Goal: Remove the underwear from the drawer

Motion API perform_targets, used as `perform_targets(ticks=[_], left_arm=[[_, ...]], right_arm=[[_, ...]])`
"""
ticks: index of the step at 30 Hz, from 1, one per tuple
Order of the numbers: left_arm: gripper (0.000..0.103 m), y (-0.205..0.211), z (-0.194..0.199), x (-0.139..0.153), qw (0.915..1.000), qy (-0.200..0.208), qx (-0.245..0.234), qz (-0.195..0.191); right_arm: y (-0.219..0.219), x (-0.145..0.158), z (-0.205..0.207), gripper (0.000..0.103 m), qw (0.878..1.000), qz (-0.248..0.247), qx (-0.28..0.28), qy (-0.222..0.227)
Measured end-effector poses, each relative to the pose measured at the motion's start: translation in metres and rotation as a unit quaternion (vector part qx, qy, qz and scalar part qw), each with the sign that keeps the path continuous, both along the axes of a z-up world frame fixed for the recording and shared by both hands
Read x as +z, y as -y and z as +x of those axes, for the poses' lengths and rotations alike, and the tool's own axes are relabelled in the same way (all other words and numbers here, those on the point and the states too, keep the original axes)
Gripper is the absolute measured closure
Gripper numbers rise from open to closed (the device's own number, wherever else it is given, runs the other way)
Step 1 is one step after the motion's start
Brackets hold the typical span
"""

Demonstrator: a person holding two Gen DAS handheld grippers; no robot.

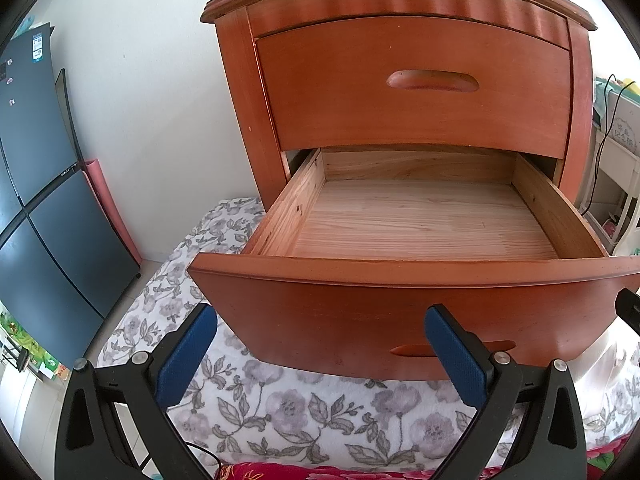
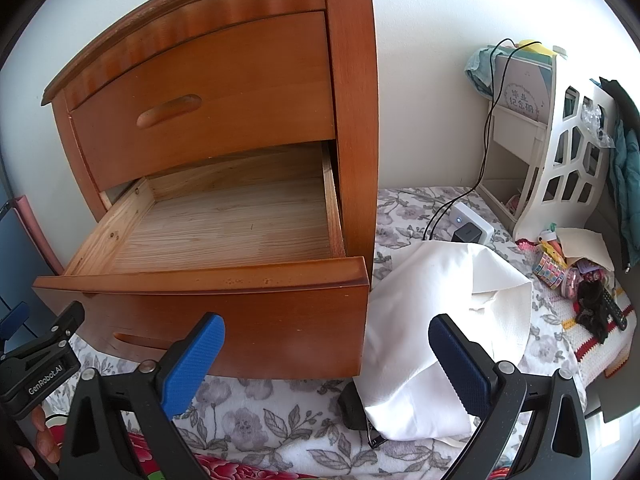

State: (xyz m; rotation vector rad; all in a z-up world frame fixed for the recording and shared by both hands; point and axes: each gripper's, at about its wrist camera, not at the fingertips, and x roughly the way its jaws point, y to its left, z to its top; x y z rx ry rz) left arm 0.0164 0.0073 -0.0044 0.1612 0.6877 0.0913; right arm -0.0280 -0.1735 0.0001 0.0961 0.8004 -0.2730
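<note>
Drawer: the lower drawer [image 1: 424, 220] of the wooden nightstand [image 1: 400, 40] is pulled well out; its plank floor is bare in both views, and nothing is seen inside it.

Upper drawer: the upper drawer [image 1: 412, 84] is shut.

Underwear: a white folded garment [image 2: 440, 304] is laid on the floral bedspread [image 2: 256, 412], just beside the drawer front's right corner. It is judged to be the task's thing, though the kind of garment cannot be told for sure. A dark item with a strap pokes out from under its near edge.

Left gripper: the left gripper [image 1: 320, 356] hangs before the drawer front — jaws spread wide, nothing between them.

Right gripper: the right gripper [image 2: 326, 364] is also spread wide and empty. One blue pad overlaps the drawer front in the picture, and the other overlaps the white cloth.

Key relation: the garment lies ahead and to the right of the right jaws, its long axis running from the near edge of the bed away toward the wall. The right hand is plainly the nearer one; from the left wrist only a pale strip is seen at the far right.

Task state: with the drawer bare and the cloth outside it, removal is judged done.

Nearby: a white charger block [image 2: 472, 226] and a white shelf unit [image 2: 560, 152] stand beyond the garment.
</note>
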Motion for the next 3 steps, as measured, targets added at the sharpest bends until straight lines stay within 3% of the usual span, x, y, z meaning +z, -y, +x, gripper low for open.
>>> perform_targets(ticks=[3], left_arm=[[0.0, 0.0001, 0.0004, -0.0002, 1.0, -0.001, 0.0, 0.0]], right_arm=[[-0.0004, -0.0006, -0.0013, 0.0, 1.0, 0.001, -0.001, 0.0]])
